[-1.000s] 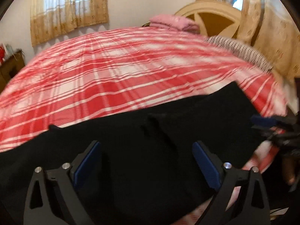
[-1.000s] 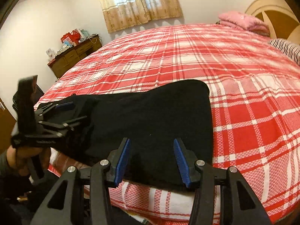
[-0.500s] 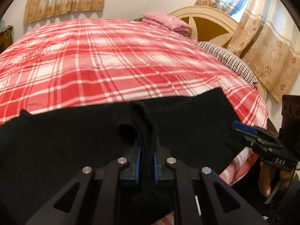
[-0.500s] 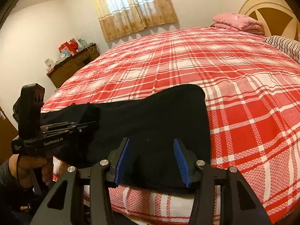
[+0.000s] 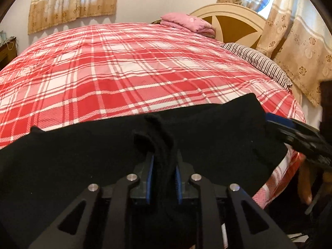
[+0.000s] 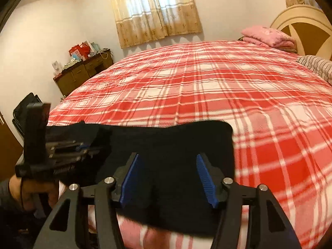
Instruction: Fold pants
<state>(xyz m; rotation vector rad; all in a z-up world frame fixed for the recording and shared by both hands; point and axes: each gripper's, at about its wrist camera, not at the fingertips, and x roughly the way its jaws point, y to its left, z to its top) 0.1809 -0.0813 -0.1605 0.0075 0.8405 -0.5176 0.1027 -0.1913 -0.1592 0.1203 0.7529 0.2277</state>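
Black pants: spread along bed edge. Left tool: nearly closed, pinching a raised fabric ridge for lifting. Right tool: jaws just widened, straddling cloth, gripping nothing.

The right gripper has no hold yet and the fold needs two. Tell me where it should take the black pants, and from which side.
Take the black pants at the near edge, where they drape over the side of the bed, coming from the bedside. The right gripper is open with the cloth between its pads. The left gripper, whose jaws have just opened slightly, pinches a bunch of the same edge.
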